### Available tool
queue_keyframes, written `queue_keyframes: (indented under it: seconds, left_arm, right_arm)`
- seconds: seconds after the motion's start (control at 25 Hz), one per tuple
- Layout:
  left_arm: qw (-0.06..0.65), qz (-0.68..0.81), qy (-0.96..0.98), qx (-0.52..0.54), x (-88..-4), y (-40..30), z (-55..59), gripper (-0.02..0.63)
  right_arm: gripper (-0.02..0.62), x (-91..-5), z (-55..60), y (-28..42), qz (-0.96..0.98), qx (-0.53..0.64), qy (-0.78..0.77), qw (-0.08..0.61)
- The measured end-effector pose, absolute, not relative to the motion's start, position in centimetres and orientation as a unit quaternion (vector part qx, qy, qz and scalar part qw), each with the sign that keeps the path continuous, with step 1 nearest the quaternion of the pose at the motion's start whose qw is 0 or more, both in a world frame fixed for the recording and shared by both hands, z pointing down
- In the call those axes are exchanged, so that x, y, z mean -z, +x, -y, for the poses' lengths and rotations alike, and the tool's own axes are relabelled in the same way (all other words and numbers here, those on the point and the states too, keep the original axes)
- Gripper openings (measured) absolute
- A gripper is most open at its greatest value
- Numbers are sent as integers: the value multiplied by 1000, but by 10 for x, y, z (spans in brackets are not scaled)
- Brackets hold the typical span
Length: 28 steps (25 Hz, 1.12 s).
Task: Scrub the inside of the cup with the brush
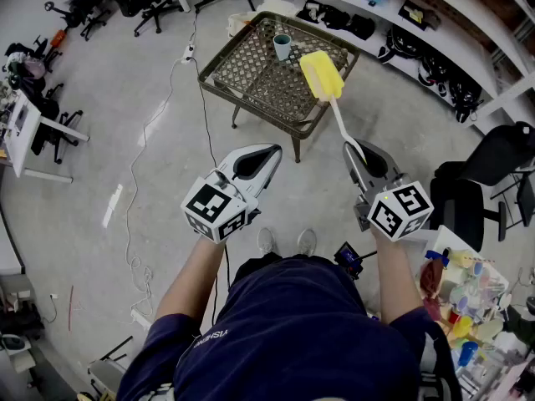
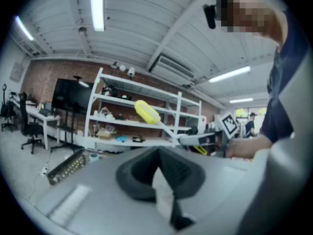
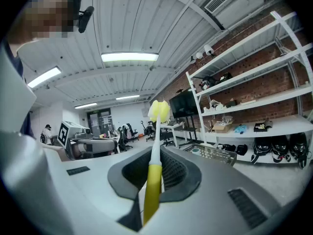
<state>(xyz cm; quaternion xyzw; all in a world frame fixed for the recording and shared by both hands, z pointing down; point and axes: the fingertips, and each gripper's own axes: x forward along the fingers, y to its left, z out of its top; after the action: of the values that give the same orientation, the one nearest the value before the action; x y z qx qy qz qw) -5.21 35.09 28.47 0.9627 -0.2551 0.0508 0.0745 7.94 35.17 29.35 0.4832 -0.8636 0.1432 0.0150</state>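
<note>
Lower centre: left claw (image 1: 266,153), jaws pressed together on nothing. Right claw (image 1: 354,149) pinches the yellow-then-white handle of the brush (image 1: 322,75). Both cubes bear black-and-white square markers. Upper centre: the brush's yellow sponge head overlaps the wicker tabletop (image 1: 251,78). Just left of the head stands the upright pale teal cup (image 1: 282,47).

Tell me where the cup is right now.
In the head view the cup stands on the lattice table ahead, toward its far edge, just left of the yellow brush held by the right claw.
</note>
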Motion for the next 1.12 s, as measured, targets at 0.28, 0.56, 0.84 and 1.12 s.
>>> queue_keyframes:
  seconds: [0.28,0.56,0.84,1.12]
  left_arm:
    - [73,256,962,-53,-288,-44,-343,3]
    - [72,267,959,-58,-289,-31,-333,3]
    - [73,281,955,-59,-292,-19,-326,3]
    - [85,290,951,-57,-305,-11,-311,3]
  right_arm:
    - [31,-297,-343,86,865,-143,481,14]
    - [31,-294,-334,104,868,-148,474,-3]
    - [31,-295,-332,124,872,-146,467,1]
    - [31,-313,-319,132,873,-160,461,13]
